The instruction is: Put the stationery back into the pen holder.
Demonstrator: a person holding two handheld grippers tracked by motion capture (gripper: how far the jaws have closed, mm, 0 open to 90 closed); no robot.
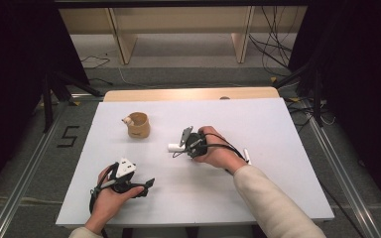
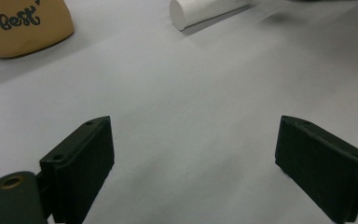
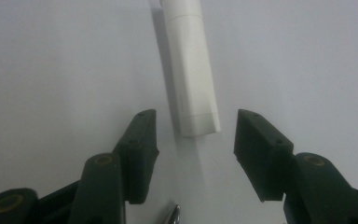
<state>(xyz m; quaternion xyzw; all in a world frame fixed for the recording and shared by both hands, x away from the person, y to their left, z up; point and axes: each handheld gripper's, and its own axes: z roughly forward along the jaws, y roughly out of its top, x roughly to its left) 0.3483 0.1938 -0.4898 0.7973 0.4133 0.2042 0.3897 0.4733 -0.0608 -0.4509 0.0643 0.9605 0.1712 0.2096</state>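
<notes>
A white tube (image 1: 173,147) lies on the white table sheet (image 1: 278,129) near its middle. My right gripper (image 1: 180,147) points left at it. In the right gripper view the tube (image 3: 191,70) runs away from me and its near end lies between the fingertips of my right gripper (image 3: 193,135), which is open, with a gap on each side. My left gripper (image 1: 149,184) rests low at the front left, open and holding nothing. In the left gripper view, its jaws (image 2: 193,158) stand wide over bare sheet, and the tube (image 2: 205,10) lies farther off.
A tan cup (image 1: 138,125) with dark lettering (image 2: 16,19) stands at the back left, a small white piece (image 1: 127,119) at its rim. A thin white pen-like object (image 1: 247,155) lies right of my right hand. Wooden table edge (image 1: 188,94) at the back.
</notes>
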